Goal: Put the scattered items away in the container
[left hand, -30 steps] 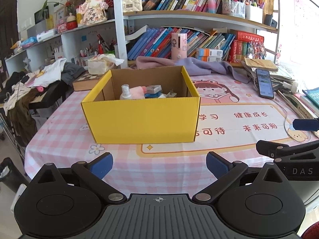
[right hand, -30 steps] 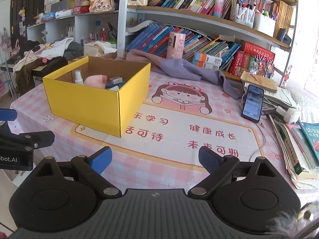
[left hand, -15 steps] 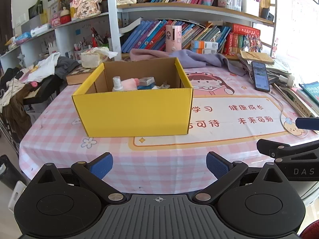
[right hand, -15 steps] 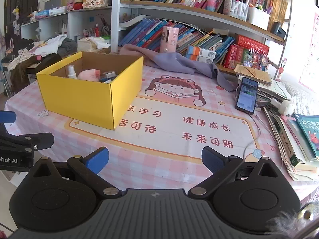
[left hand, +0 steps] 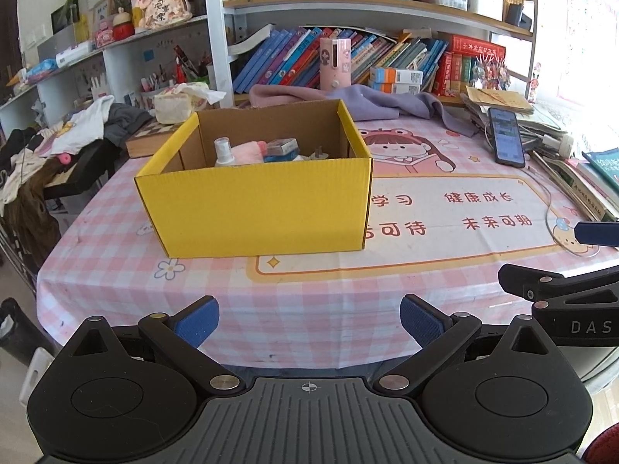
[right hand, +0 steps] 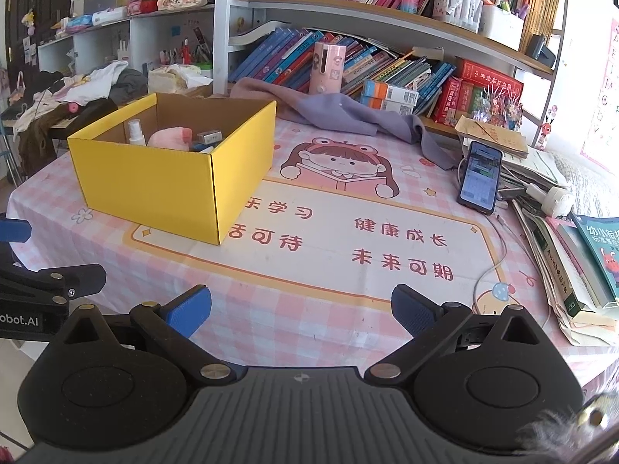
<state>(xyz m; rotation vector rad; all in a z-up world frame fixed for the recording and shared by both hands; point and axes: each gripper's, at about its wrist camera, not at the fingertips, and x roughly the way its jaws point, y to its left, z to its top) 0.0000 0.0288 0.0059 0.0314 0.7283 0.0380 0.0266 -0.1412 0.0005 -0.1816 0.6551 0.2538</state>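
From the left wrist view, the yellow cardboard box [left hand: 255,201] is seen standing on the pink checked table [left hand: 309,309], with a small spray bottle [left hand: 223,151], a pink soft item [left hand: 249,152] and a small packet [left hand: 282,147] already lying inside it. The left gripper [left hand: 309,321] is held wide open and empty near the table's front edge, well apart from the box. Against the picture taken a second ago, the box is shown smaller and further off, so the gripper is judged to have been drawn back from it; no loose small item is left on the cloth in front of it, which suggests the tidying is finished or nearly so. From the right wrist view, the right gripper [right hand: 301,309] is likewise shown spread wide with nothing between its blue pads [right hand: 189,311], hovering over the printed mat [right hand: 348,232]. The box [right hand: 154,185] is seen to its left, and a phone [right hand: 479,178] on a cable, a purple cloth [right hand: 340,112] and stacked books [right hand: 572,270] are left around the far and right edges; whether these count as scattered items cannot be settled from here. Compared with the earlier frames, more of the table is taken in, and the same retreat is implied.
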